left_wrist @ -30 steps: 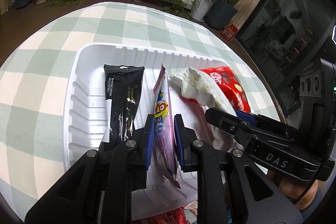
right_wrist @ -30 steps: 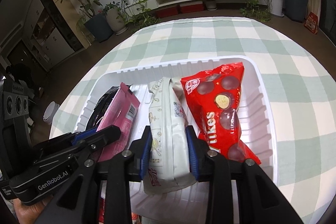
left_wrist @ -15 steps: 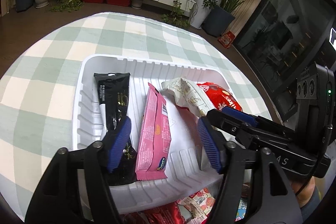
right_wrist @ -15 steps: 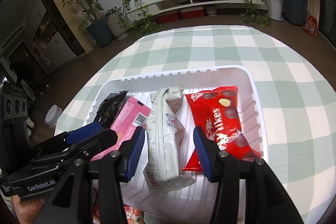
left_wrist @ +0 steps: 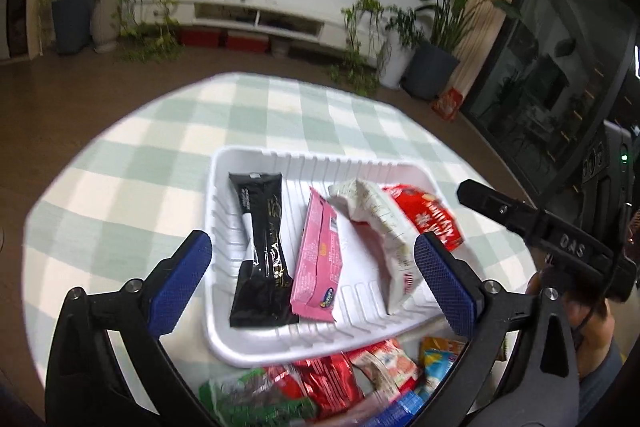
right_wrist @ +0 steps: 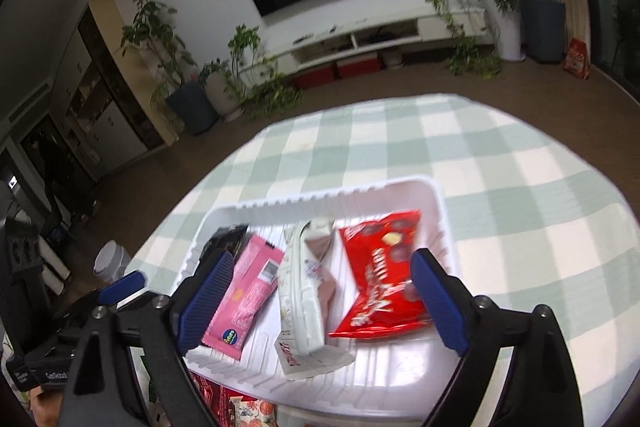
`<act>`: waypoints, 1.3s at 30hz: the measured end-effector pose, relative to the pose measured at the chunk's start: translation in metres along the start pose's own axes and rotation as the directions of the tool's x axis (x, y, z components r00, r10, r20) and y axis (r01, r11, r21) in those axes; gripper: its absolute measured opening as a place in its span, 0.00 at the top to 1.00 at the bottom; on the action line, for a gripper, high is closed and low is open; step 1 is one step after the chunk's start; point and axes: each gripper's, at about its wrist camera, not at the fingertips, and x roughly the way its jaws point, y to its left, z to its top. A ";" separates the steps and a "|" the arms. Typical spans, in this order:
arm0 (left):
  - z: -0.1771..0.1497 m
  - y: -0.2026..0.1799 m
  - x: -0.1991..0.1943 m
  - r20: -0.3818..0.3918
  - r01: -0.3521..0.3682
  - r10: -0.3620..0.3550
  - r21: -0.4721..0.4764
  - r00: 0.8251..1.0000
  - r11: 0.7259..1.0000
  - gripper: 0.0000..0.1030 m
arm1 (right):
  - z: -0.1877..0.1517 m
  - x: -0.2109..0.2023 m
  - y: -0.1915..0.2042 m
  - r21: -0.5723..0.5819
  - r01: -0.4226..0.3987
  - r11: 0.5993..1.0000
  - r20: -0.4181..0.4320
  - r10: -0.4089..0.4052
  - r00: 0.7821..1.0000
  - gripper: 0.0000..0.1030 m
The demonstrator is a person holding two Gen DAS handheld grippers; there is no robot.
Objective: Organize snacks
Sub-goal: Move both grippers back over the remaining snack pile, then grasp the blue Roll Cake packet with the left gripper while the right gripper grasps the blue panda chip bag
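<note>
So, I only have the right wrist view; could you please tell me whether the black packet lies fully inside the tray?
Observer: Yes, the black packet lies flat at full length along the left side of the white tray, beside the pink packet.
Operator: Thank you. Is the left gripper holding anything?
Observer: No. The left gripper has its jaws opening, and its pads press on nothing.
Operator: And what waits outside the tray?
Observer: A green packet and several red packets lie on the table in front of the tray's near rim.
</note>
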 end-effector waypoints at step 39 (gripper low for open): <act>-0.152 -0.084 -0.040 -0.198 -0.170 0.162 -0.027 0.967 0.985 0.44 | -0.106 -0.108 -0.027 0.153 0.033 0.988 -0.036 -0.028 0.999 0.10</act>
